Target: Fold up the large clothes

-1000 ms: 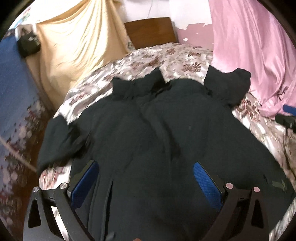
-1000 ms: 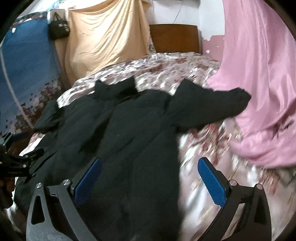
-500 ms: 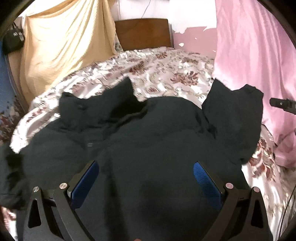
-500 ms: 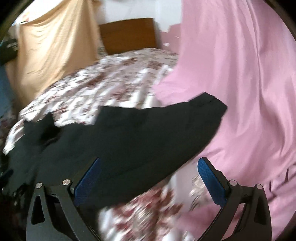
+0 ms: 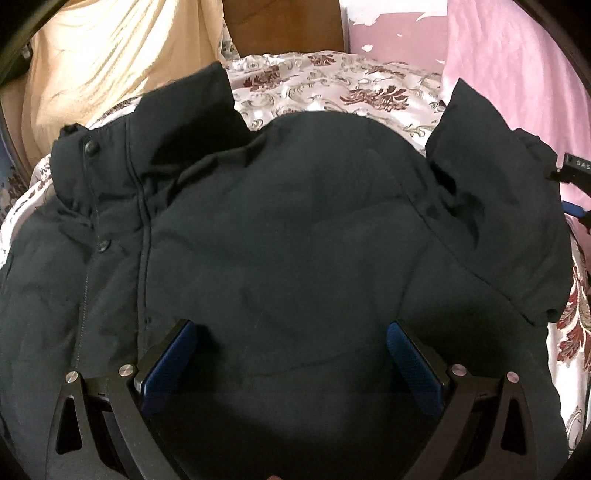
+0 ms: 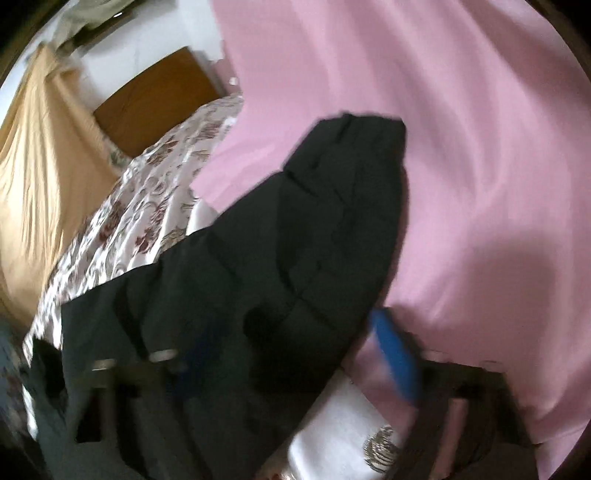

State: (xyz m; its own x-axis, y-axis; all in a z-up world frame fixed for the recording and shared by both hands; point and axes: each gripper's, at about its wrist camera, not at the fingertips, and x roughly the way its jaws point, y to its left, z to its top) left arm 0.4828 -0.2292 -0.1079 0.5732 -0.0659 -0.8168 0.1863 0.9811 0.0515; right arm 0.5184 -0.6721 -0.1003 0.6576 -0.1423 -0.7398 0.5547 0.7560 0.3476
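Note:
A large black padded jacket (image 5: pixel 288 221) lies spread on a floral bedspread (image 5: pixel 332 85), collar (image 5: pixel 155 122) at upper left, one sleeve (image 5: pixel 491 177) reaching to the right. My left gripper (image 5: pixel 291 354) is open and hovers just over the jacket's chest, holding nothing. In the right wrist view the sleeve (image 6: pixel 332 206) runs up toward a pink cloth, its cuff at the top. My right gripper (image 6: pixel 295 354) is open, blurred and tilted, its jaws either side of the sleeve's lower part. It also shows at the right edge of the left wrist view (image 5: pixel 576 173).
A pink cloth (image 6: pixel 461 147) hangs along the right side of the bed. A yellow cloth (image 5: pixel 103 66) hangs at the left. A wooden headboard (image 5: pixel 284 26) stands at the far end against a white wall.
Both grippers moved forward and lower toward the jacket. The left one came close over the chest. The right one swung right and tilted to the sleeve near the pink cloth.

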